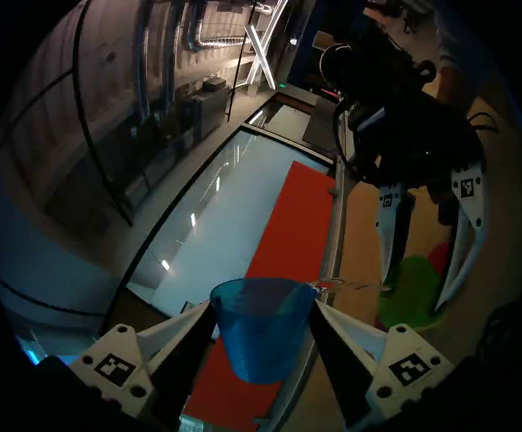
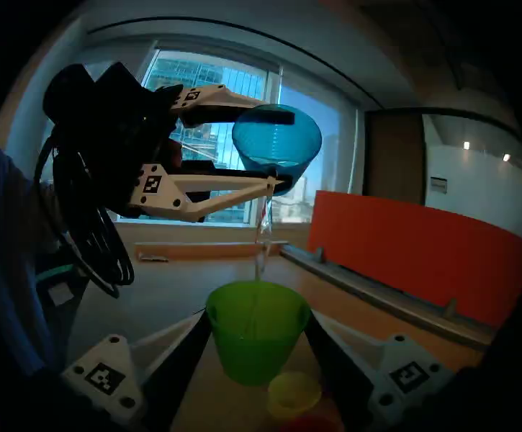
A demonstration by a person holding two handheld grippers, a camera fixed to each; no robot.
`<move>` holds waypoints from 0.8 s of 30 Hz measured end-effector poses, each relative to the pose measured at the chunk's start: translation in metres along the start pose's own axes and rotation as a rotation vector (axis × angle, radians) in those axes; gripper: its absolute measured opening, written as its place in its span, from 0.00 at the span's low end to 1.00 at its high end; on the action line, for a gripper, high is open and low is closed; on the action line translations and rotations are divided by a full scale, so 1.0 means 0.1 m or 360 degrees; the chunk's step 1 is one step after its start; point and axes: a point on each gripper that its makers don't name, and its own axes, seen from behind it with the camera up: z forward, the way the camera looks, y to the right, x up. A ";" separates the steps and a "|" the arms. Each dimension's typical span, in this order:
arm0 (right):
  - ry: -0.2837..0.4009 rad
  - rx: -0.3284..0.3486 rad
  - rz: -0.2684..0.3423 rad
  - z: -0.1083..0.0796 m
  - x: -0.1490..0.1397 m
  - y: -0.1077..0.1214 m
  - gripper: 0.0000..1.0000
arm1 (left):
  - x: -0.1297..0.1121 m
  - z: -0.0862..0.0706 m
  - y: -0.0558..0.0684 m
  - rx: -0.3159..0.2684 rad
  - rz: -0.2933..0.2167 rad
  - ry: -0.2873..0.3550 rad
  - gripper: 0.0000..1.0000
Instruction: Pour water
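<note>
Blue cup: 1, grasped by left gripper | green cup: 1, grasped by right gripper

blue cup: tilted, pouring | water: thin stream falling | green cup: upright, directly below, catching stream

A wide window spans the far wall in the right gripper view, with tall glass buildings outside in blue daylight. Below it lies a wooden tabletop. An orange partition runs along the table's right edge, with a metal rail at its base. Beyond are a dark wood panel and a white wall under small ceiling spotlights. The tilted left gripper view shows ceiling pipes, crossed light strips, and a pale pane, possibly the same window.
</note>
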 end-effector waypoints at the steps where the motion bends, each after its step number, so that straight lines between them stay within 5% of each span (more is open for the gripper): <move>1: 0.0000 0.0000 0.0000 0.00 0.00 0.00 0.92 | 0.00 0.00 0.00 0.0000 0.0009 -0.0001 0.86; 24: -0.0002 0.0000 -0.0002 0.00 -0.01 0.01 0.92 | 0.09 -0.04 -0.10 0.0010 0.0192 -0.0003 0.86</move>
